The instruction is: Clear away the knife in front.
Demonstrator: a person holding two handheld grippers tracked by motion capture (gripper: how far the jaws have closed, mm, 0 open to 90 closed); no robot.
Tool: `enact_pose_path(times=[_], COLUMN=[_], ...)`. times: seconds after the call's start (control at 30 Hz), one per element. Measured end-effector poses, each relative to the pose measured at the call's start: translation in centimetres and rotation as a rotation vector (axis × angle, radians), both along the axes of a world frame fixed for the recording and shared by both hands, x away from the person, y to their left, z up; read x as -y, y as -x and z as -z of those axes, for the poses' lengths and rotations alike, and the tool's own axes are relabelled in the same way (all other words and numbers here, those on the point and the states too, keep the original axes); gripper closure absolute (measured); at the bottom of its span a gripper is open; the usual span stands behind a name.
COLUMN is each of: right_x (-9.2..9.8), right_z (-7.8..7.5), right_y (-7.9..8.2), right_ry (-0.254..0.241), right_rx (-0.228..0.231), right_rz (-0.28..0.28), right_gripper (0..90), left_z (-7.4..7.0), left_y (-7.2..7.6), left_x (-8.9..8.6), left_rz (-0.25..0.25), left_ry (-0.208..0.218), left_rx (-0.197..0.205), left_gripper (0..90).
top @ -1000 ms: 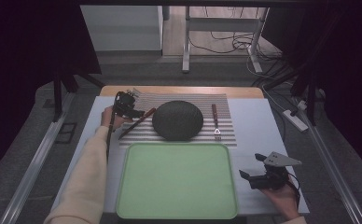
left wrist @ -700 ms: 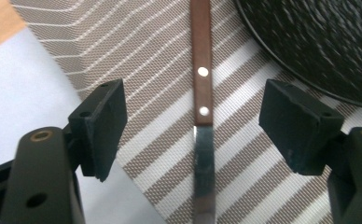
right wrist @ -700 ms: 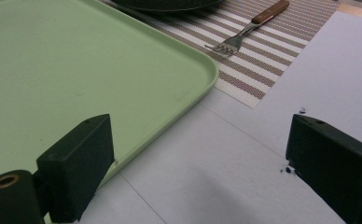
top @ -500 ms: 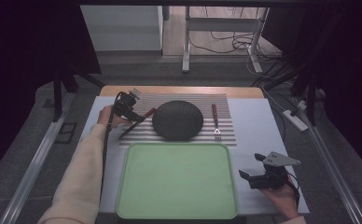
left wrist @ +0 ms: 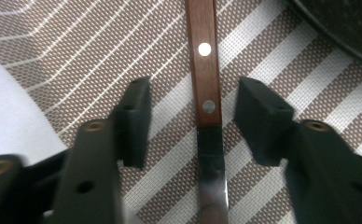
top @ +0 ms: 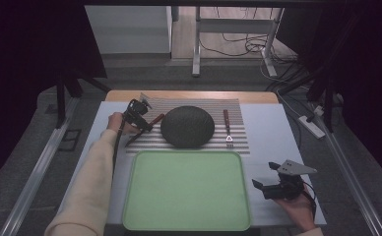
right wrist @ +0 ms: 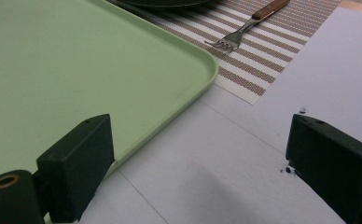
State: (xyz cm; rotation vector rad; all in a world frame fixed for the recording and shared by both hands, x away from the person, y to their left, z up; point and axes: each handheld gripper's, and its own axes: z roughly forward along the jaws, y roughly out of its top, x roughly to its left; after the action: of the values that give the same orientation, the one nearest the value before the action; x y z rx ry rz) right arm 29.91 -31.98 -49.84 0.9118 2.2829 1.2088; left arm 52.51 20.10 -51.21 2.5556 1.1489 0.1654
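My left gripper (left wrist: pixel 191 121) hung over the wooden-handled steel knife (left wrist: pixel 206 93), which lay flat on the brown-and-white striped woven placemat (left wrist: pixel 76 42) just left of the dark round plate (top: pixel 187 126). Its jaws had just been closing and stood half open astride the knife where handle meets blade, pads not yet touching it. My right gripper (right wrist: pixel 198 154) rested wide open and empty on the white table (right wrist: pixel 244 140), beside the pale green plastic tray (right wrist: pixel 76 70).

No text, label, brand, number or sign can be read anywhere in these views; the wooden-handled knife (left wrist: pixel 206 70) beside the brown-and-white striped woven placemat's (left wrist: pixel 100 42) centre bears only two plain metal rivets.
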Motion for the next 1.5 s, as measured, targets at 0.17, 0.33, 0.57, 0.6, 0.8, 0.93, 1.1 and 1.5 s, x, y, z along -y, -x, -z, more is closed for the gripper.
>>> enact_pose_path(times=[0.17, 0.33, 0.57, 0.6, 0.8, 0.93, 1.1, 1.5], right_x=[0.0, 0.1, 0.0, 0.0, 0.1, 0.1, 0.2, 0.2], right_z=[0.0, 0.0, 0.0, 0.0, 0.0, 0.0, 0.0, 0.0], right_y=[0.0, 0.0, 0.0, 0.0, 0.0, 0.0, 0.0, 0.1], right_ry=[-0.001, 0.001, -0.002, -0.002, -0.001, -0.001, -0.004, -0.004], right_rx=[-0.003, -0.005, -0.004, -0.004, -0.003, -0.005, -0.005, -0.004], right_rz=[-0.001, -0.002, -0.004, -0.004, -0.003, -0.003, -0.001, -0.001], right_gripper=[7.8, 7.8, 7.8, 7.8, 7.8, 7.9, 7.9, 7.9], left_z=[-0.2, -0.3, -0.5, -0.5, -0.6, -0.6, -1.1, -3.8], left_y=[-0.4, -0.5, -0.3, -0.3, -0.2, -0.1, 0.2, 3.0], left_x=[0.0, 0.1, 1.2, 1.2, 1.4, 1.3, 1.0, -0.4], left_rz=[0.019, 0.033, 0.061, 0.061, 0.065, 0.07, 0.08, 0.111], left_ry=[-0.008, -0.024, -0.093, -0.093, -0.109, -0.1, -0.116, -0.068], left_rx=[-0.03, -0.048, -0.047, -0.047, -0.039, -0.034, -0.035, -0.006], left_gripper=[62.5, 69.0, 77.0, 77.1, 77.6, 77.6, 77.6, 77.6])
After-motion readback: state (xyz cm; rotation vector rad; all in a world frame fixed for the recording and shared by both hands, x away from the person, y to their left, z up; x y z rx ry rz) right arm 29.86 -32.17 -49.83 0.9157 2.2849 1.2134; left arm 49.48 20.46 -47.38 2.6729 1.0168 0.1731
